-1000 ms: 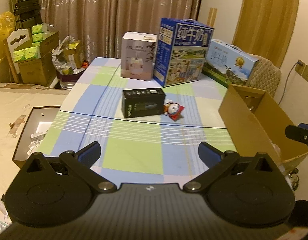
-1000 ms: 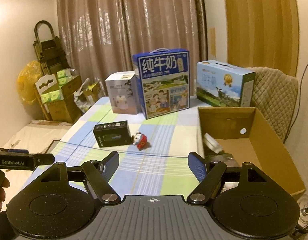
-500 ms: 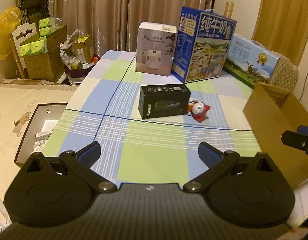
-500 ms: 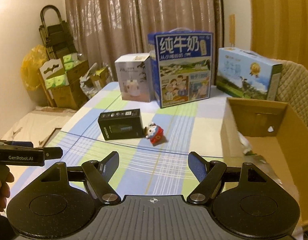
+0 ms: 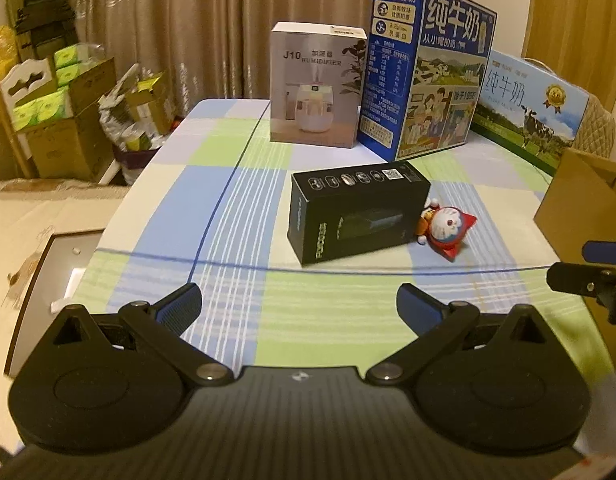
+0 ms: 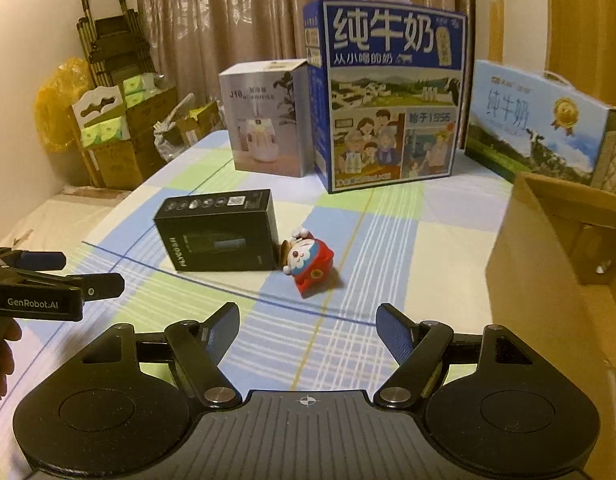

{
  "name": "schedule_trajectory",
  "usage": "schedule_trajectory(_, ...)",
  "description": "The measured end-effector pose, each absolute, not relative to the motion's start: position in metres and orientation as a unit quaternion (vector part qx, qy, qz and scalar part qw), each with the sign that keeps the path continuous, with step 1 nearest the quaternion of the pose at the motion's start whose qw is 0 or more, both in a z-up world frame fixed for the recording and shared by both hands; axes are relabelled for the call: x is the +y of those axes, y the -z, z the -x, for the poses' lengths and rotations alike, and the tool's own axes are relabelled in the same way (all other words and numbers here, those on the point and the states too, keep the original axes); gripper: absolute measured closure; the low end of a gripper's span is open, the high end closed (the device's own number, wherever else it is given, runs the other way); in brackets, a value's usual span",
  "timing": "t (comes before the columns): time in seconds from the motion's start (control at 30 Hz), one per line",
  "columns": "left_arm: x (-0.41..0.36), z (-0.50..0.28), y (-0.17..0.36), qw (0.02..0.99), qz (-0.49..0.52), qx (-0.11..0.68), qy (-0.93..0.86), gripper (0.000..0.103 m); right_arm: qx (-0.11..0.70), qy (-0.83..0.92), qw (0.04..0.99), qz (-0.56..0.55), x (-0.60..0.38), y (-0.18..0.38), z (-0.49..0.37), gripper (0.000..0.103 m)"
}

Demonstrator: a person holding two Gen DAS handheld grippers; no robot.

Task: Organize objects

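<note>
Doraemon figurine (image 6: 306, 258), red-caped, lies tipped against black box (image 6: 220, 234).

A small box (image 5: 357, 210) is lying near the middle of the table (image 5: 212, 216), with a toy figure (image 5: 447, 226) touching its right end. Behind them a humidifier box (image 5: 313, 84) is standing on the left, a tall milk carton (image 5: 427, 68) just beside it, and a long milk carton (image 5: 531, 108) farther right. A cardboard box (image 6: 563, 240) is sitting at the table's right edge.
</note>
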State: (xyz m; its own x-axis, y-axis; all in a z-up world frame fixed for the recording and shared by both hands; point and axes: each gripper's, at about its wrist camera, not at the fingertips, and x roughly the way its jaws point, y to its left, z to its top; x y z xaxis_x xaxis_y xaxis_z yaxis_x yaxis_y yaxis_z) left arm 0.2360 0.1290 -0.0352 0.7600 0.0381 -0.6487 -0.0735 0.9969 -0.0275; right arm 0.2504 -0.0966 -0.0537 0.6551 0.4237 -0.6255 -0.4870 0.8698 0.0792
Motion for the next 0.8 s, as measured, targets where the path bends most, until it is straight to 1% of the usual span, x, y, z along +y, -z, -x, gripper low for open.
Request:
schedule_trajectory(0.2, 0.134, -0.270, 0.059, 0.939, 0.011, 0.343, -0.008, 0.001, 0.331, -0.262, 0.905, 0.056, -0.086, 0.072, -0.282, 0.030)
schedule_trajectory(0.4, 0.145, -0.301, 0.065, 0.947, -0.012, 0.321, 0.024, 0.001, 0.328, -0.280, 0.899, 0.071, -0.071, 0.088, -0.312, 0.030)
schedule_trajectory(0.53, 0.150, -0.315, 0.072, 0.945, -0.036, 0.324, 0.035, 0.003, 0.326, -0.291, 0.895, 0.091, -0.059, 0.099, -0.328, 0.030)
schedule_trajectory(0.63, 0.150, -0.321, 0.075, 0.944, -0.037, 0.324, 0.043, 0.003, 0.324, -0.290, 0.894, 0.110, -0.053, 0.108, -0.338, 0.034)
schedule_trajectory(0.8, 0.148, -0.332, 0.075, 0.947, -0.042, 0.312, 0.060, 0.003, 0.320, -0.297, 0.891, 0.124, -0.046, 0.119, -0.350, 0.043)
